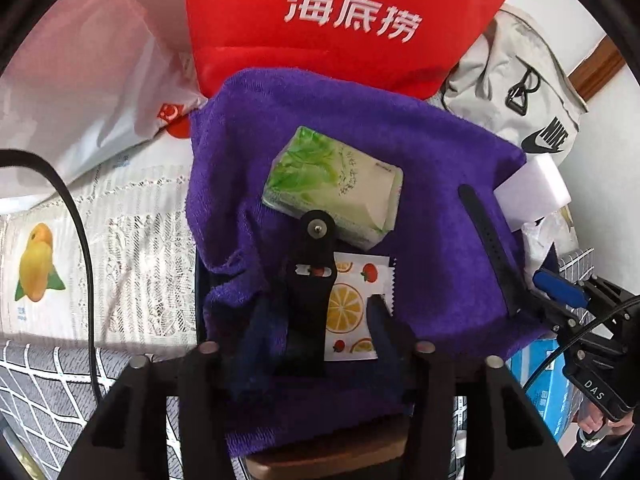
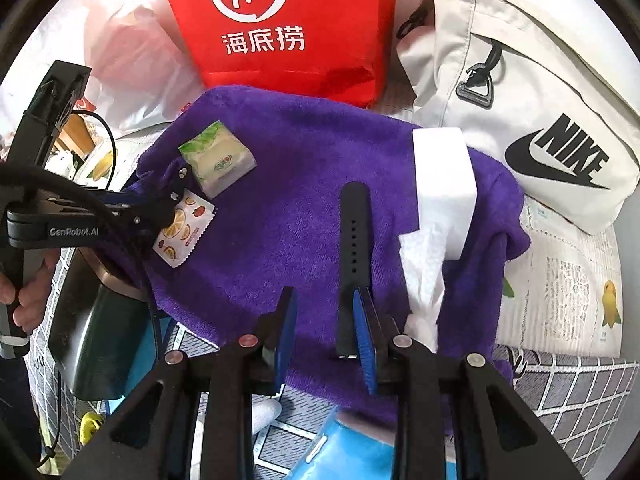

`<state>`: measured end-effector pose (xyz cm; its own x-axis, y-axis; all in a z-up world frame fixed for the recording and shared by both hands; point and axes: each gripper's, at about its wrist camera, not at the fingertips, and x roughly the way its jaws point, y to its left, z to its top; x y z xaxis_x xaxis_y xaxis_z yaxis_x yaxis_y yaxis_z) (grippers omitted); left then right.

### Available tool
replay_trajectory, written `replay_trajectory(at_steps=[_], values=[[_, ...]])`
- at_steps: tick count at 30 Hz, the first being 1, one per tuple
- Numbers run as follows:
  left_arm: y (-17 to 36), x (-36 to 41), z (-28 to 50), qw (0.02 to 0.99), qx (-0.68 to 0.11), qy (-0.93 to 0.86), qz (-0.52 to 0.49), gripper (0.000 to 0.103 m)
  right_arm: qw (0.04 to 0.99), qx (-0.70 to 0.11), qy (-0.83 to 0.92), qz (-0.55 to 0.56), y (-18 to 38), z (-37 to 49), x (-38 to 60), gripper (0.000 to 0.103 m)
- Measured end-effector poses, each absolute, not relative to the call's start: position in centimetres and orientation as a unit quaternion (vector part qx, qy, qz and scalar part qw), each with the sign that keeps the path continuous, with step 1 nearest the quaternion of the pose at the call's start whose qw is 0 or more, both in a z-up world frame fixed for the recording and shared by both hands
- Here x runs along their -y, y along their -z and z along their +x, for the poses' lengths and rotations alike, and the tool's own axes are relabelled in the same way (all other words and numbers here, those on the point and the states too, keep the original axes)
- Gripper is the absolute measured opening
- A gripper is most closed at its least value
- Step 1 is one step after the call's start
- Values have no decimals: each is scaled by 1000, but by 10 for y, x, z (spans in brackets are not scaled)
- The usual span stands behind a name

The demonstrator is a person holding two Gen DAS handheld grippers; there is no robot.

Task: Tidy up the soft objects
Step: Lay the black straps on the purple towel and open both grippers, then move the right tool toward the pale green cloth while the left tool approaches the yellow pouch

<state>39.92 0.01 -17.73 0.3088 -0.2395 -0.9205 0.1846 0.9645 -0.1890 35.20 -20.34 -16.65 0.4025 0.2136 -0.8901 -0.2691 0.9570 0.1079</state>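
Purple towel (image 2: 280,200) is spread as the sorting surface; left gripper (image 1: 344,292), jaws parted, is poised over the sachet (image 1: 348,312), tissue pack (image 1: 332,184) at twelve o'clock; right gripper (image 2: 324,332) is parted, empty beside the strap (image 2: 354,240).

Two close wrist fisheyes, steeply downward, sharing purple towel (image 1: 400,152)

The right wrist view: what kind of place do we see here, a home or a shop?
Probably a home, on a table or similar surface. A purple towel is spread out with small everyday things on it, a red paper bag and a white Nike bag lie behind, and a lace-patterned cover shows underneath.
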Motion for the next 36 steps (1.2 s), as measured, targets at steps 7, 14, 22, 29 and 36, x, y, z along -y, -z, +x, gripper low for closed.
replay_trajectory(at_steps=[7, 14, 22, 29, 36], values=[[159, -6, 381, 816, -564, 129, -26, 53, 840, -520, -153, -16, 156, 333, 198, 29], [137, -23, 333, 828, -544, 133, -24, 54, 856, -494, -149, -24, 135, 288, 193, 38], [107, -41, 269, 848, -508, 151, -23, 57, 864, -480, -152, -19, 117, 230, 188, 39], [105, -44, 222, 852, -497, 162, -7, 58, 864, -479, -156, -12, 110, 192, 177, 39], [132, -50, 177, 847, -502, 173, 9, 58, 859, -486, -162, 1, 120, 167, 163, 39]])
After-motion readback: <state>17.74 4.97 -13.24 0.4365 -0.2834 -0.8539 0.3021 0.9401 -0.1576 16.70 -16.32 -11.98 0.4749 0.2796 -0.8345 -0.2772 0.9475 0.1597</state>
